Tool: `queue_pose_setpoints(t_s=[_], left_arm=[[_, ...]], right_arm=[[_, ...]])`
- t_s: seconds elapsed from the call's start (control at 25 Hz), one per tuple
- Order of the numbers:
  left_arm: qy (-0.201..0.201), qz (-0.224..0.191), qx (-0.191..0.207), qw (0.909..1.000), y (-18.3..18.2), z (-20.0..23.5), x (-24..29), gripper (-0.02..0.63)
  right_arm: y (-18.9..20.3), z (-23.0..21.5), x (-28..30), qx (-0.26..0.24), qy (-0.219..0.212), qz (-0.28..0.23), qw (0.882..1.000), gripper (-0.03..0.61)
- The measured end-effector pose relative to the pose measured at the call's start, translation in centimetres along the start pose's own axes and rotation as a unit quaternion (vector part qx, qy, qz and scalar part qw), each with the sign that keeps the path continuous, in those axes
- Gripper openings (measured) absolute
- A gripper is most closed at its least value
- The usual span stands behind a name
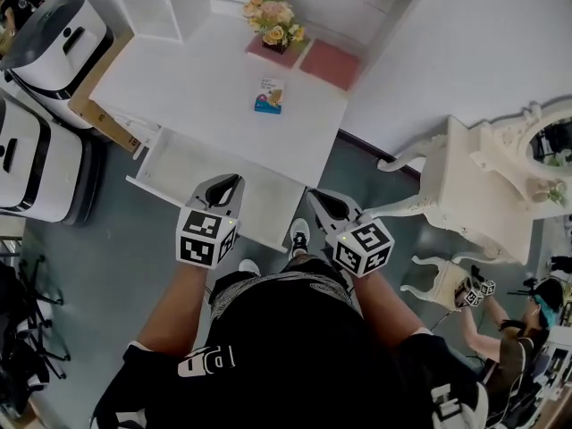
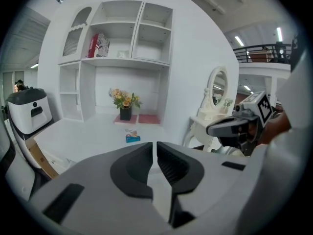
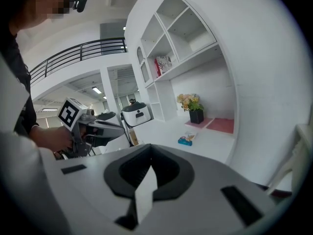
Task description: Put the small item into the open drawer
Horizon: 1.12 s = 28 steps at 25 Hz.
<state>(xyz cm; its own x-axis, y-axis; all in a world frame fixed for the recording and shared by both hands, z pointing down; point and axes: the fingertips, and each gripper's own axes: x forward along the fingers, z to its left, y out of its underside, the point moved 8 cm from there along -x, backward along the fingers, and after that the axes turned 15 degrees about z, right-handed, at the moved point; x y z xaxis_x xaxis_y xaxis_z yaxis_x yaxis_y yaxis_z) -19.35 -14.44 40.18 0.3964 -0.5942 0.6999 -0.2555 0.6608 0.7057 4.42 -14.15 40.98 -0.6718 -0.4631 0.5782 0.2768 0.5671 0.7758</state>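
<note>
Seen from overhead at a white desk (image 1: 188,79), a two-jaw gripper in each hand. Holds the left gripper (image 1: 234,180) above the open drawer (image 1: 192,164), pulled out from the desk's near side; jaws drawn together to a hairline slit, clasping nothing. Holds the right gripper (image 1: 313,193) near it, at the drawer's right-hand end, jaws likewise closed tip to tip on nothing.

Well beyond both, flat on the desktop: the small item (image 1: 269,96), a blue-and-orange packet, untouched and not yet in the drawer. Farther back, against the wall: a pot of flowers (image 1: 273,27) on the left of two pink mats (image 1: 329,63). Above the desk, in the gripper views: a white shelf unit (image 2: 122,33), with a red-patterned box in one compartment.

Left of the desk, on the floor: white appliances (image 1: 49,38) and a cardboard box (image 1: 103,114). To the right: an ornate white vanity table (image 1: 474,186) with an oval mirror. In the left gripper view: closed jaws in the foreground, the packet almost straight ahead past them.
</note>
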Motion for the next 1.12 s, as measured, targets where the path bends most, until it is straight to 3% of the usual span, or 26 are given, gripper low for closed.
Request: queue_pose_setpoints(t_s=[0.12,0.4,0.6,0.88,1.12], left_arm=[[-0.024,-0.004,-0.006,0.9997,-2.0,1.0,1.7,0.124],[-0.062,0.034,-0.004,0.9975,-5.7,2.8,7.8,0.225],[-0.075,0.087,-0.009,0.9933,-7.9,4.1,13.5,0.225],[-0.098,0.131,-0.005,0.9865,-11.2,6.3,20.9,0.273],[-0.098,0.179,-0.020,0.9788,-12.0,8.4,28.0,0.290]], right_arm=[[-0.5,-1.7,0.4,0.000,-0.008,0.000,1.000,0.009],[-0.6,-5.3,1.8,0.008,-0.029,0.007,1.000,0.009],[-0.7,-7.0,2.6,0.011,-0.051,0.011,0.999,0.009],[-1.0,-9.6,3.9,0.012,-0.075,0.016,0.997,0.009],[-0.4,-11.9,4.5,0.038,-0.087,0.032,0.995,0.009]])
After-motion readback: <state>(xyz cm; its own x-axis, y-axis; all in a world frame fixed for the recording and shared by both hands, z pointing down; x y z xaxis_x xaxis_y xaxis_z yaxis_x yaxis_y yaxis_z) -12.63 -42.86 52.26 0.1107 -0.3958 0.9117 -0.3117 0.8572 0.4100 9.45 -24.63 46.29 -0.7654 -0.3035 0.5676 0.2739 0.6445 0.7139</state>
